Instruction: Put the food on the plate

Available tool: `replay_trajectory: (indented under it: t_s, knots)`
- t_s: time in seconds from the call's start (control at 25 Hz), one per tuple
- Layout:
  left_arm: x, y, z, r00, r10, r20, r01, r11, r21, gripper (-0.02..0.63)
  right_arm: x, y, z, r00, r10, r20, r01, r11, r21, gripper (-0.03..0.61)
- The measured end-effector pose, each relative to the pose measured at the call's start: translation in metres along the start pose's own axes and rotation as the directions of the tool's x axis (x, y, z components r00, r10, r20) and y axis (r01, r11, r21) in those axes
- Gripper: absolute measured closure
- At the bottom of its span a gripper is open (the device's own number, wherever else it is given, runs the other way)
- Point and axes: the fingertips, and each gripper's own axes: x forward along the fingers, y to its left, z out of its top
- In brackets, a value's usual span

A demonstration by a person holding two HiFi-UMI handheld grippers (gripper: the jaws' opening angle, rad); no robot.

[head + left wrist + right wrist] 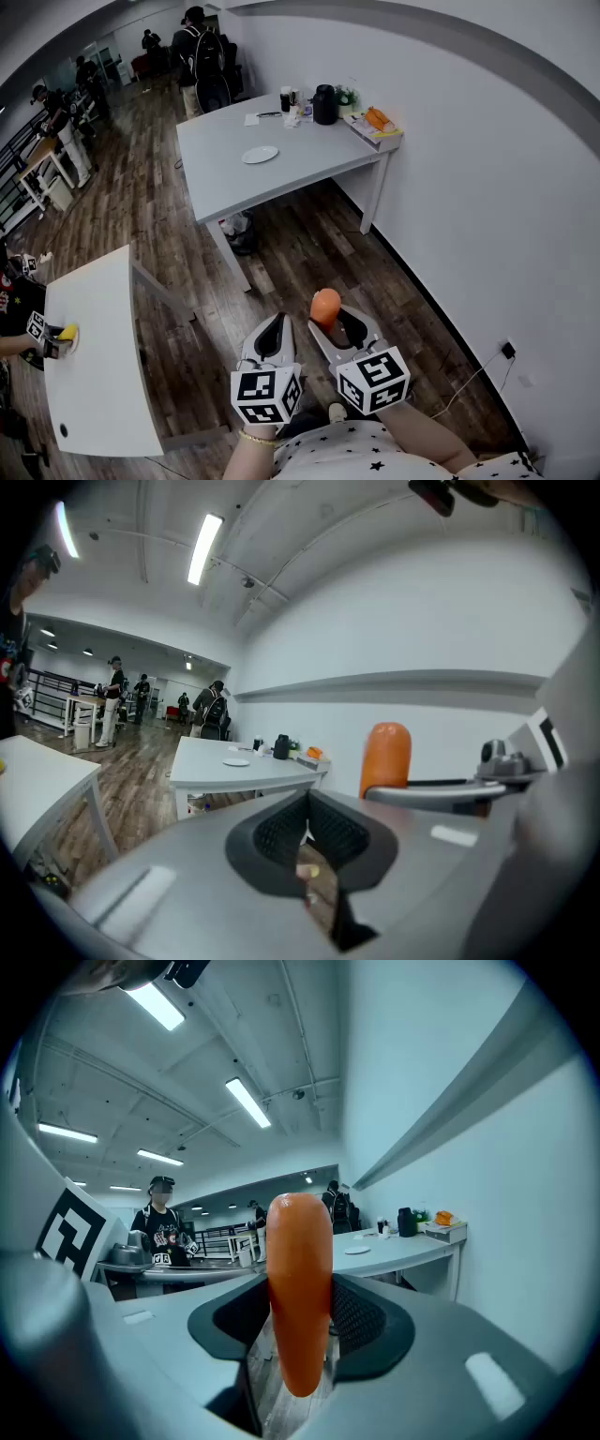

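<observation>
Half done at best: the right gripper (330, 325) has its jaws clamped on the orange food (300, 1288), the left gripper (275, 330) is pinched closed on nothing, and the plate (260, 155) sits bare mid-counter (319, 159), well apart, so carry and drop-off are left.

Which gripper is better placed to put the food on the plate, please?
Right. The right gripper grips the orange food upright between its jaws; the left gripper is shut and empty. The plate lies on the table ahead.
</observation>
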Motion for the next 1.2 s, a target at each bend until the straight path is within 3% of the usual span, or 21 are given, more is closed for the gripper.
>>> replay_trajectory:
  t_s: [0.72, 1.2]
  knots:
    - [-0.001, 0.029, 0.001, 1.000, 0.009, -0.002, -0.009, 1.000, -0.016, 0.607, 0.024, 0.019, 0.002, 1.000, 0.011, -0.003, -0.011, 1.000, 0.005, 0.376]
    - [0.008, 0.061, 0.001, 1.000, -0.029, -0.009, 0.028, 0.999, -0.023, 0.607, 0.052, 0.031, -0.009, 0.999, -0.021, -0.032, 0.021, 1.000, 0.012, 0.376]
